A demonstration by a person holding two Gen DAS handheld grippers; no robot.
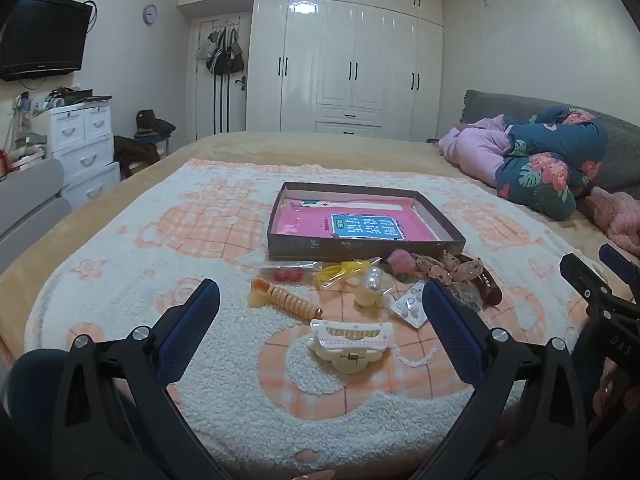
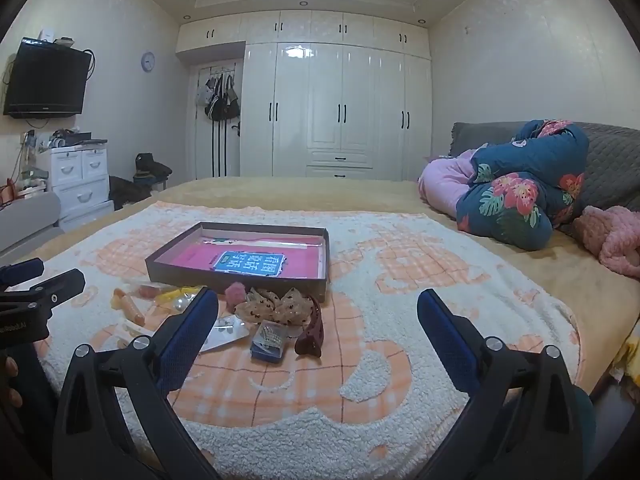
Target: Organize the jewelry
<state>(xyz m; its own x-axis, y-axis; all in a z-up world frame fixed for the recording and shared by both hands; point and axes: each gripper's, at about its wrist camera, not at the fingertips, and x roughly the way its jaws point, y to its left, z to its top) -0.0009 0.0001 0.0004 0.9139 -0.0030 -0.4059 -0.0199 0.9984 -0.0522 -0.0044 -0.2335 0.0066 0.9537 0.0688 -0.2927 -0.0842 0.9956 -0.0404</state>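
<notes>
Jaws: left gripper point(image 1: 320, 312) apart, empty; right gripper point(image 2: 318, 320) apart, empty | white hair clip point(image 1: 349, 344) between left fingers, on blanket point(image 1: 120, 280) | trinkets heaped before shallow box point(image 1: 360, 220) on bed point(image 1: 304, 146)

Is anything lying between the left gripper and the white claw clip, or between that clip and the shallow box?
Nothing lies between the open left gripper and the white claw clip, which sits just ahead between its fingers. Toward the shallow box, the pearl hair clip and yellow hair ties lie on the blanket in the straight path.
</notes>
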